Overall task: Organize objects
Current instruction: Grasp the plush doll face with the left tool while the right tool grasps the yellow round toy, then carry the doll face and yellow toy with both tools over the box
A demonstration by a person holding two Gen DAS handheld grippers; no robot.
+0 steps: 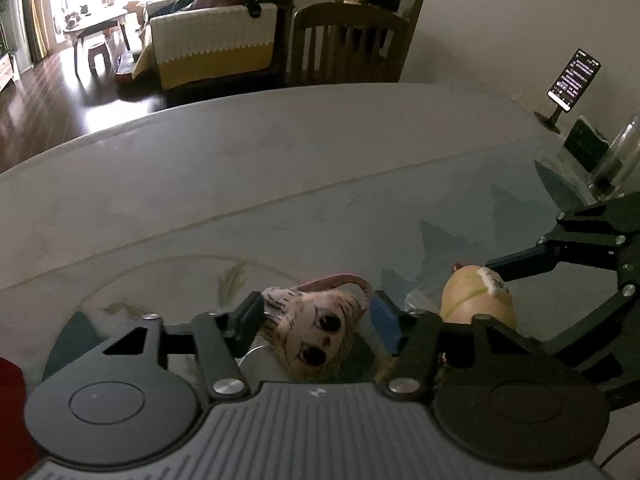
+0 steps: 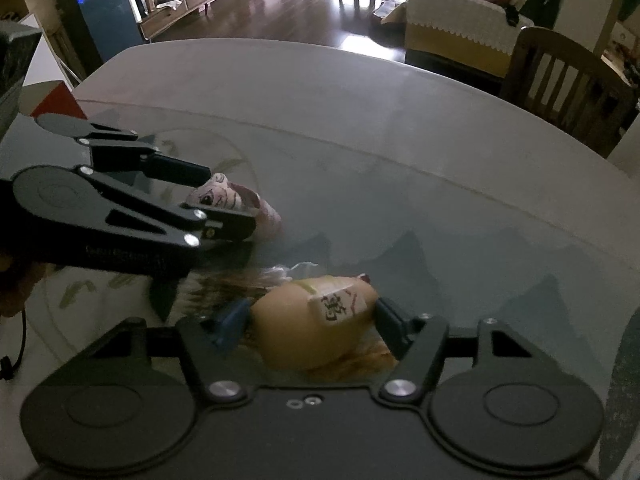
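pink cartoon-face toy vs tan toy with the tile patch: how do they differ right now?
Colour: the pink toy is pale pink with a drawn big-eyed face; the tan toy is plain tan with a white tile bearing a character. Shape: the pink toy has a loop on top; the tan toy is a smooth egg form. Holder: the left hand-held gripper flanks the pink toy, the right hand-held gripper the tan one. Both sit low over the glass table.

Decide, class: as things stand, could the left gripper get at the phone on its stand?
Probably not. The left gripper is shut on the pink doll head, and the phone stands far across the table.
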